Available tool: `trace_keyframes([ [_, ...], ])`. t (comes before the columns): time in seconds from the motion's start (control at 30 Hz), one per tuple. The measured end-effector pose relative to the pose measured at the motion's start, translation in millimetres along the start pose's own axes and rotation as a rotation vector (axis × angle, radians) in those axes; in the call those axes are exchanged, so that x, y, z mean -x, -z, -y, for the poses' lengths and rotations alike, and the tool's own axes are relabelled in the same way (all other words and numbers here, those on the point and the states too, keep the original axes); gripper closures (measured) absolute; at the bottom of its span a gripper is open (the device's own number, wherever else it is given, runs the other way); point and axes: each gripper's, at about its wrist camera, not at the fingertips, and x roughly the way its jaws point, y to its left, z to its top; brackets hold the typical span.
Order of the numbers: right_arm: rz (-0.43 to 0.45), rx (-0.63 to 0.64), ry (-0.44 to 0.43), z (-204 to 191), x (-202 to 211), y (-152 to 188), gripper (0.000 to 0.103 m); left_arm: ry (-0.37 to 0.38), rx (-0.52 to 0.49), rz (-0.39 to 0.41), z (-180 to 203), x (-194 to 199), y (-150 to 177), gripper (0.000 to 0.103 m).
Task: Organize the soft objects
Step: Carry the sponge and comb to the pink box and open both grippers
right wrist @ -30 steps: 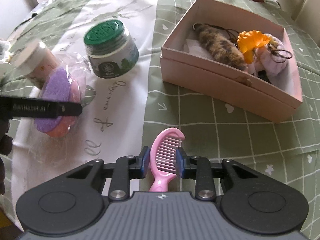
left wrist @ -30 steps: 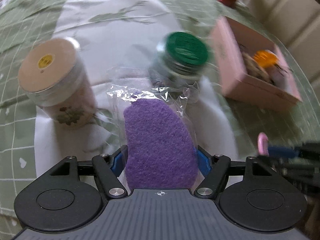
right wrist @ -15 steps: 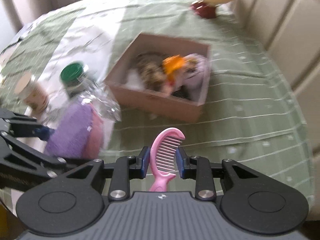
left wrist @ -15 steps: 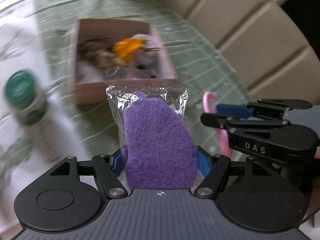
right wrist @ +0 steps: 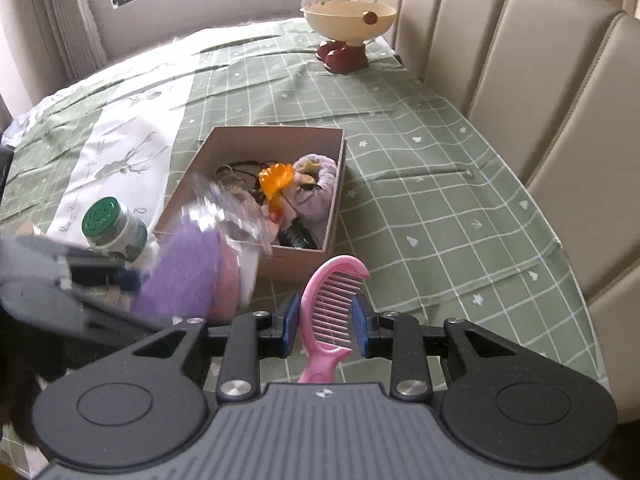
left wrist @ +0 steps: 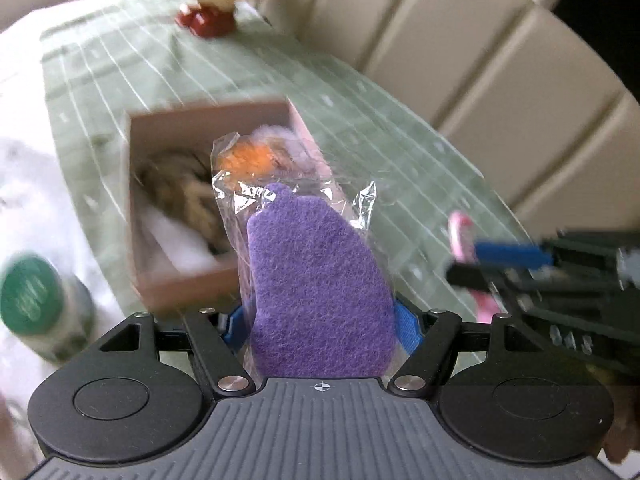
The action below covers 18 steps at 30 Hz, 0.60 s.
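Our left tongs (left wrist: 322, 320) are clamped on a purple sponge (left wrist: 320, 296) in a clear wrapper (left wrist: 296, 184), the blue pads pressing its two sides. The sponge stands upright between them, its wrapper top crinkled at 12 o'clock. Past it, toward 11 o'clock, we see the box (left wrist: 180, 284) on the green tabletop (left wrist: 360, 92); it is blurred, with brown fur, something orange and a pale purple puff inside. A green-lidded jar (left wrist: 32, 300) sits at 9 o'clock, beside the box.

Our right tongs (right wrist: 326, 322) are clamped on a pink comb (right wrist: 330, 304), which stands upright with its teeth facing 3 o'clock and its handle reaching down toward the camera. From here the sponge (right wrist: 180, 276) shows at 9 o'clock, held in the air just in front of the box's near left corner, its wrapper overlapping the box rim. The box (right wrist: 296, 266) lies at 12 o'clock and the jar (right wrist: 112, 228) at 10 o'clock, near the box's left wall. Far off at 12 o'clock a cream bowl on red feet (right wrist: 346, 20) stands near the tabletop's far edge, with a padded beige seat back (right wrist: 540, 80) from 1 to 3 o'clock.
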Motion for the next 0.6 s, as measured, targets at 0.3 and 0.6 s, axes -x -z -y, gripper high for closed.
trace_keyframes([
  [0.3, 0.169, 0.108, -0.058, -22, -25, -46, 0.075, 0.06, 0.044, 0.176, -69, -21, -79, 0.027],
  [0.6, 0.211, 0.162, -0.092, -28, -114, -55, 0.074, -0.073, -0.002, 0.191, -91, -76, -85, 0.027],
])
